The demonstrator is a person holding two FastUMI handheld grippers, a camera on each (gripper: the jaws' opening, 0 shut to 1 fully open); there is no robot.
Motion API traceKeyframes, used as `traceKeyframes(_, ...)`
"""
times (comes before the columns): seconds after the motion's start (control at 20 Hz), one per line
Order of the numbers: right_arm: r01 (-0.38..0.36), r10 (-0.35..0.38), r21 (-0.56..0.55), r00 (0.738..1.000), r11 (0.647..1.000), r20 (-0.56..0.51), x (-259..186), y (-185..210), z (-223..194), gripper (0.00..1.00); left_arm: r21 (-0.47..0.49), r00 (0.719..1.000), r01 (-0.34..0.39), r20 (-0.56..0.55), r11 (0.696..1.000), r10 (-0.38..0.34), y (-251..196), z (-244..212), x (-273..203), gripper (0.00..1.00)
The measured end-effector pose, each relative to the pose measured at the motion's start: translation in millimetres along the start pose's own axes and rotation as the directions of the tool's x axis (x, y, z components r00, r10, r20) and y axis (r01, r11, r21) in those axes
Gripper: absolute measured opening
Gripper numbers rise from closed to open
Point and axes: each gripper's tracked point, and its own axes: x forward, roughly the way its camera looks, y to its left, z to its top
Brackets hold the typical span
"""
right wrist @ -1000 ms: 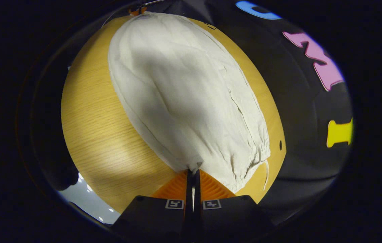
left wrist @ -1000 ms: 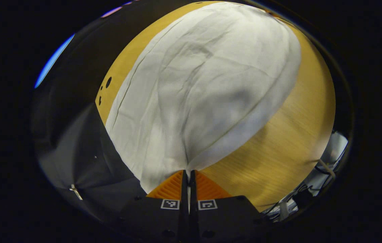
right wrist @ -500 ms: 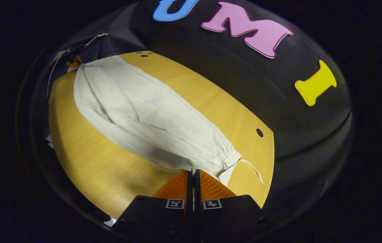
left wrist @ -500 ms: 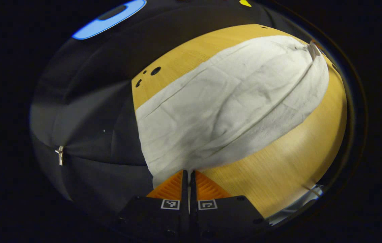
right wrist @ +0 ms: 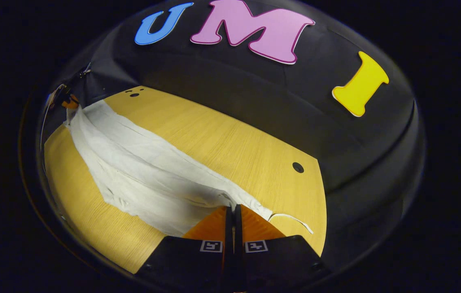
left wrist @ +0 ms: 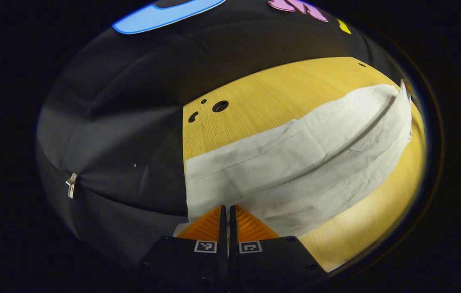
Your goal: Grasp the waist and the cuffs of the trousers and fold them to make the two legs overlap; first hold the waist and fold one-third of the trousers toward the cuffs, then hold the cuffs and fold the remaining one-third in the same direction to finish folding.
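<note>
The white, thin cotton trousers lay stretched as a long band over the yellow wooden table, and each end of the band was held by one gripper.

In the left gripper view, the left gripper had its jaws pressed together with almost no gap, and the cloth edge of the trousers went in between the fingers, so it was clamped on the fabric. From the jaws the trousers ran forward and to the right, with a long crease along the middle. Ahead of the jaws and a little to the left, some small dark holes were in the table near its corner. Left of the jaws hung the black cloth wall with a small metal clip on it.

In the right gripper view, the right gripper was also closed tight on the gathered end of the trousers. Here the trousers went forward and to the left from the jaws. This view showed a thin white drawstring that lay on the table just right of the jaws, and one round hole in the table ahead and to the right. At the far end of the band, the other gripper was small and unclear
</note>
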Motion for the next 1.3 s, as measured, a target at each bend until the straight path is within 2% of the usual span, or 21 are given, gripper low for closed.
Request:
traceKeyframes(0.3,-0.008,0.014,0.098,0.998,0.995,-0.055,59,-3,-4,0.05,0.008,0.997,-0.009,-0.074,1.0,0.009,-7,2,46,0.05)
traceKeyframes(0.6,-0.004,0.051,0.229,0.979,0.973,-0.197,107,4,-38,0.05,-0.054,0.99,-0.052,-0.133,0.997,0.045,0,4,73,0.05)
traceKeyframes(0.7,0.021,0.051,0.294,0.971,0.956,-0.235,113,4,-42,0.07,-0.046,0.99,-0.07,-0.129,0.996,0.064,1,8,76,0.05)
traceKeyframes(0.75,0.026,0.057,0.34,0.971,0.94,-0.233,116,3,-40,0.11,-0.037,0.99,-0.075,-0.125,0.996,0.07,3,10,77,0.05)
traceKeyframes(0.8,0.027,0.07,0.389,0.97,0.921,-0.233,113,2,-37,0.12,-0.031,0.988,-0.085,-0.13,0.996,0.08,5,10,77,0.1)
traceKeyframes(0.85,0.02,0.087,0.437,0.97,0.899,-0.225,112,1,-34,0.18,-0.032,0.988,-0.08,-0.133,0.996,0.076,5,10,78,0.06)
traceKeyframes(0.9,0.015,0.1,0.48,0.972,0.877,-0.212,110,-1,-31,0.23,-0.035,0.988,-0.088,-0.131,0.996,0.082,8,9,78,0.07)
traceKeyframes(1.0,-0.007,0.116,0.573,0.981,0.819,-0.154,102,-6,-15,0.37,-0.051,0.99,-0.098,-0.103,0.994,0.093,14,12,71,0.34)
traceKeyframes(1.05,-0.014,0.111,0.614,0.987,0.789,-0.12,95,-12,-5,0.59,-0.064,0.992,-0.092,-0.089,0.994,0.087,14,12,66,0.49)
traceKeyframes(1.1,-0.009,0.094,0.648,0.991,0.762,-0.096,86,-21,2,0.71,-0.073,0.994,-0.083,-0.079,0.994,0.077,15,12,59,0.65)
traceKeyframes(1.15,-0.006,0.074,0.683,0.995,0.73,-0.071,76,-29,9,0.91,-0.088,0.996,-0.072,-0.064,0.994,0.066,15,13,52,0.8)
traceKeyframes(1.2,0.0,0.058,0.721,0.997,0.693,-0.056,64,-34,12,0.83,-0.103,0.997,-0.07,-0.048,0.992,0.065,18,12,44,0.83)
traceKeyframes(1.3,0.032,0.024,0.806,0.998,0.591,-0.057,40,-40,9,0.83,-0.145,0.997,-0.077,-0.014,0.987,0.075,23,12,25,0.94)
